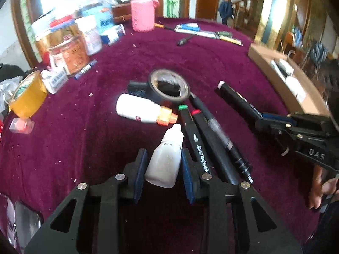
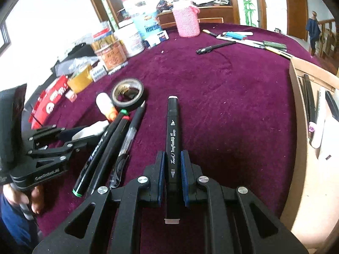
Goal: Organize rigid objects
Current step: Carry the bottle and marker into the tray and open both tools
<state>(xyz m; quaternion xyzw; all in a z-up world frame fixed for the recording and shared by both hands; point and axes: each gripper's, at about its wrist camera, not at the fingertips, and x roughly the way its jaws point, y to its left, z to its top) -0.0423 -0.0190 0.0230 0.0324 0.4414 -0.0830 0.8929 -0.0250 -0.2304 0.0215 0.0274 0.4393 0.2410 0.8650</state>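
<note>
Two grips on the go right now, one per hand. My left gripper has its blue pads pressed on the sides of a small white plastic dropper bottle, nozzle pointing away from me, right beside the pile of black markers with green and red end caps on the dark red velvet tablecloth. My right gripper is clamped narrow on a black art marker with white lettering, held near its back end, so most of the barrel sticks out forward.

The cardboard box off to the right already has pens lying in it, so I reckon that's where both go. Tips I'd give myself: lift the bottle straight up before swinging, since it's touching or nearly touching the green-capped marker and could drag it. With the marker, bring it in lengthwise alongside the pens already in there, low over the rim, then let go. The bottle's smooth and tapered, so no squeezing harder or it may squirt out.
</note>
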